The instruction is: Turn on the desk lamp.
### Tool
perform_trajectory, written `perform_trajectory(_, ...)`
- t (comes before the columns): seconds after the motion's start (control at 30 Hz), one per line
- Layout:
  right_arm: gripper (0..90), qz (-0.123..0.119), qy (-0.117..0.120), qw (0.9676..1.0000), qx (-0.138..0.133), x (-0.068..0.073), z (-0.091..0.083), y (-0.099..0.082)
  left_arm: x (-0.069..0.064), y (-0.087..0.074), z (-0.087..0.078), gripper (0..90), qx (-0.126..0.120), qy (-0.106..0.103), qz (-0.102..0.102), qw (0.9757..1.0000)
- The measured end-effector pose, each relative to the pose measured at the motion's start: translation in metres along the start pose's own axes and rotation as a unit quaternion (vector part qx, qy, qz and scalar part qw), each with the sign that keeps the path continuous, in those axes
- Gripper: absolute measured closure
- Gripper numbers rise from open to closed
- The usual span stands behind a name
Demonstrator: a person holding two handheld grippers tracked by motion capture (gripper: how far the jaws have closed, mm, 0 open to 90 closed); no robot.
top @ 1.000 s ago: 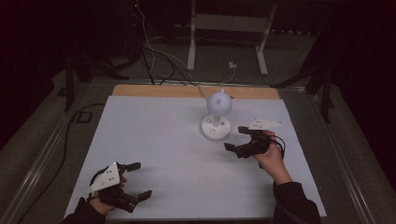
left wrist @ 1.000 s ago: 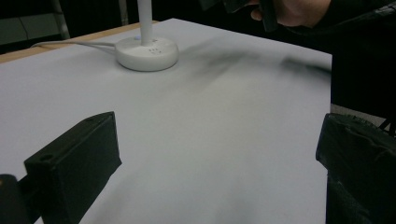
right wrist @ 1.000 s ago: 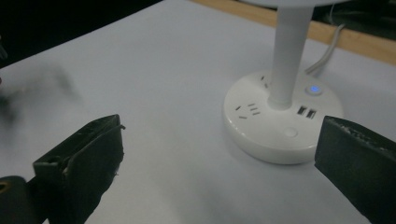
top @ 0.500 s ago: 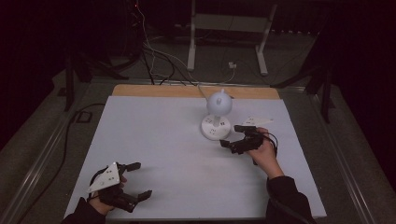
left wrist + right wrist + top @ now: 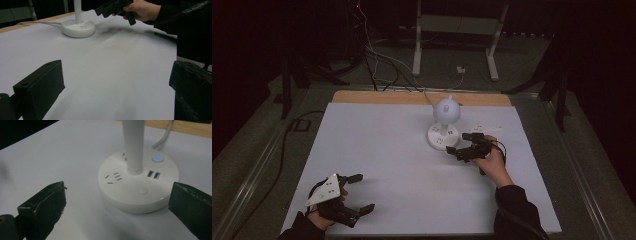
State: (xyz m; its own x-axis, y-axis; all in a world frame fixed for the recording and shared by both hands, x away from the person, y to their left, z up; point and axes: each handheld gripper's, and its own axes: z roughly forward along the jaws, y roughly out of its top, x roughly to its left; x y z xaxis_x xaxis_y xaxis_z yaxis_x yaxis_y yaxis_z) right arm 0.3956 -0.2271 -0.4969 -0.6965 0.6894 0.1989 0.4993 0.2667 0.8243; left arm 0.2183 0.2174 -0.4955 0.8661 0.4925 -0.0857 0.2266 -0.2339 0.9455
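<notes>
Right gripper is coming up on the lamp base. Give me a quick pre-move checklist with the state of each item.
1. Right gripper open: ok, jaws stand wide apart.
2. Aimed at the lamp base: ok, base sits between the jaws ahead.
3. Contact with the base: not yet, jaws apart from it.
4. Blue light lit on the base: ok.
5. Left gripper out of the way: ok, open, at the table's near left.
6. Cable slack: cannot tell.

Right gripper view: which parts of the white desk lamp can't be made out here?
- White round-based desk lamp: its head is cut off by the top edge.
- Its white cable: the far end runs off the top edge.
- Base's near right rim: hidden behind the right gripper's open right jaw.
</notes>
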Motion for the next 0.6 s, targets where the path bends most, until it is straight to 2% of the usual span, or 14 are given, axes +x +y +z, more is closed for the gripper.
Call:
perform_trajectory(0.2,0.7,0.016,-0.011,0.9998,-0.005,-0.0029,0.0054,-0.0013,0.0002,-0.0001,0.0,0.3,0.001,0.0,-0.001,1.0)
perform_trajectory(0.27,8.4,0.011,-0.021,0.9997,-0.008,-0.003,0.0054,-0.0015,0.0001,-0.0002,0.0002,0.2,0.001,0.0,0.0,1.0)
perform_trajectory(0.43,18.6,0.02,-0.034,0.9992,-0.009,-0.005,0.0066,-0.0003,0.0002,-0.0003,0.0002,0.2,0.001,0.0,-0.001,1.0)
perform_trajectory(0.47,24.0,0.022,-0.04,0.9989,-0.008,-0.0054,0.0071,0.0,0.0002,-0.0003,0.0002,0.2,0.001,0.0,0.0,1.0)
perform_trajectory(0.53,25.6,0.023,-0.044,0.9987,-0.008,-0.0053,0.0074,0.0,0.0002,-0.0003,0.0001,0.2,0.001,0.0,0.0,1.0)
perform_trajectory(0.57,29.4,0.023,-0.049,0.9985,-0.009,-0.0052,0.0074,0.0001,0.0002,-0.0003,0.0001,0.2,0.001,0.0,0.0,1.0)
perform_trajectory(0.6,37.6,0.028,-0.062,0.9976,-0.012,-0.0054,0.0073,0.0003,0.0003,-0.0003,0.0001,0.2,0.001,0.0,-0.001,1.0)
